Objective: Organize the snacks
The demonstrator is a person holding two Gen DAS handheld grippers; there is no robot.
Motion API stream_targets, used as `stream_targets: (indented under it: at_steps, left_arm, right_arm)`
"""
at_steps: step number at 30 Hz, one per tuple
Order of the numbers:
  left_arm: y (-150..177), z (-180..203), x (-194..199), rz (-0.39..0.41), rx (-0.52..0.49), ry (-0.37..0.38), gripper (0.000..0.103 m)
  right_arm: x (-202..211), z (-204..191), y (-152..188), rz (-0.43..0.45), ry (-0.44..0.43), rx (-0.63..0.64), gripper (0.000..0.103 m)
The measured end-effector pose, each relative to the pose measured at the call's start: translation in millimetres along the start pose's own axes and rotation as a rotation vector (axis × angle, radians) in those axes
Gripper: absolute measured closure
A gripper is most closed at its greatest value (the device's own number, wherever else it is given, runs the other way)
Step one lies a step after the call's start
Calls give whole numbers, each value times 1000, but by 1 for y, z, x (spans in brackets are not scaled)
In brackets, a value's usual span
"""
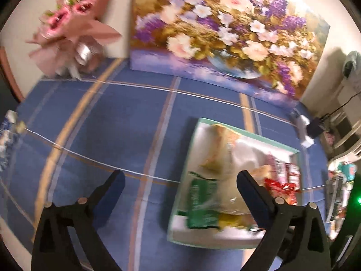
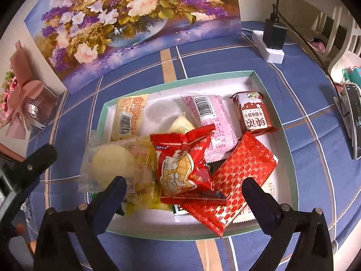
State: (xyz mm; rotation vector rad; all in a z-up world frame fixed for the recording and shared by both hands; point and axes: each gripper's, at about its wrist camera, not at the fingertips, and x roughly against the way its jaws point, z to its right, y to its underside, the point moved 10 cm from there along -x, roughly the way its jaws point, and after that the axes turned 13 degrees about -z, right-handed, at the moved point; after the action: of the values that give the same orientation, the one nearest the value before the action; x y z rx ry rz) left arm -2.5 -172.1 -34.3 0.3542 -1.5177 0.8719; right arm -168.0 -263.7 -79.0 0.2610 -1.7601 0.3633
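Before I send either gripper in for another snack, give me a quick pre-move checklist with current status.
1. Right gripper open and empty: ok.
2. Left gripper open and empty: ok.
3. Tray flat on the blue tablecloth: ok.
4. All snacks inside the tray: not ok; the clear packet with the round yellow cake overhangs the left rim.
5. Red patterned packet free to lift: ok, it lies on top of the pile.
6. Left view sharp enough to aim: not ok, motion-blurred.
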Motion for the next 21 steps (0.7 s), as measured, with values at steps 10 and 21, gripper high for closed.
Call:
stream_targets:
  at_steps: [10,21]
  left_arm:
    - [38,-47,16,-13,52,-121,4]
    - [76,-60,23,-51,48,-139,3]
  right_arm:
    - [19,-11,29,34,9,48,0]
    - [26,-8,62,34,16,77,0]
